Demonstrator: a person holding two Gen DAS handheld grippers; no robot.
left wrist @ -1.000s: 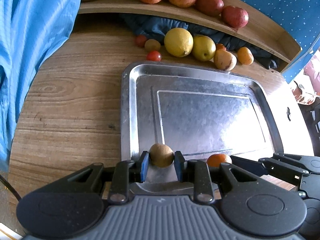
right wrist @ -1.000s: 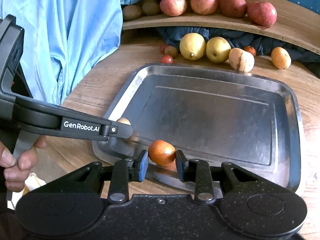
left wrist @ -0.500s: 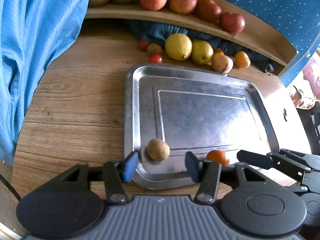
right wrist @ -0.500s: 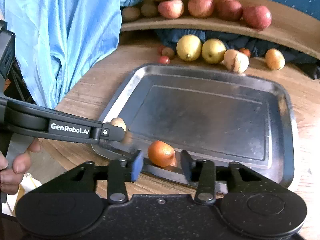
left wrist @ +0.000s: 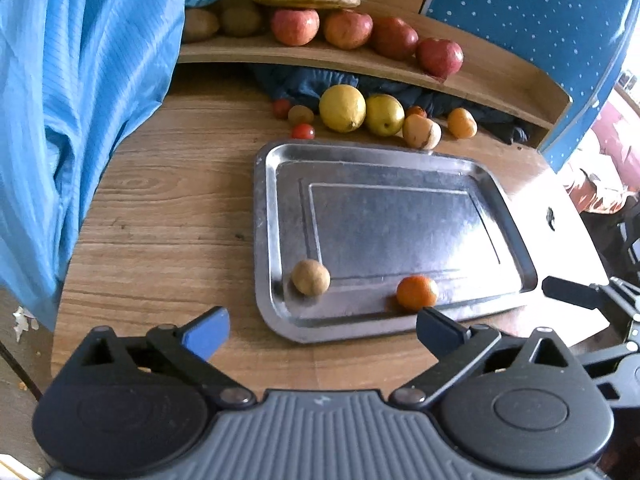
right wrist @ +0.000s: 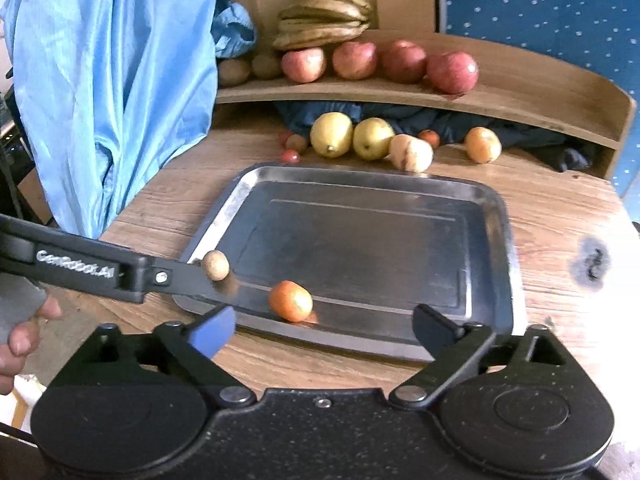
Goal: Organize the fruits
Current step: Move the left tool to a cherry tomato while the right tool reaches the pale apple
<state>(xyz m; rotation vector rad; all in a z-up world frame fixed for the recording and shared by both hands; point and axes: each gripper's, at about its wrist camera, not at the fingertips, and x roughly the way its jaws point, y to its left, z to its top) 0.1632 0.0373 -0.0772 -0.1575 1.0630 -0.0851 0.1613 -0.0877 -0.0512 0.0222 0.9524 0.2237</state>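
left gripper [left wrist: 322, 330]: jaws spread wide, having just been opening, nothing between them. right gripper [right wrist: 324, 326]: jaws likewise spread wide, just opened, nothing pinched. both stand off the near edge of the metal tray [left wrist: 264, 216].

a small brown round fruit [left wrist: 311, 277] lies free in the tray's near left corner. a small orange fruit [left wrist: 417, 292] lies free just inside the near rim, apart from the brown one.

past the tray's far edge, on the wooden table [left wrist: 160, 216]: two yellow fruits [left wrist: 343, 108], touching, with smaller fruits around them. above, a wooden shelf [right wrist: 520, 92] bears four red apples [right wrist: 354, 60] and a bunch of bananas [right wrist: 322, 18]. blue cloth [left wrist: 72, 92] hangs at left.
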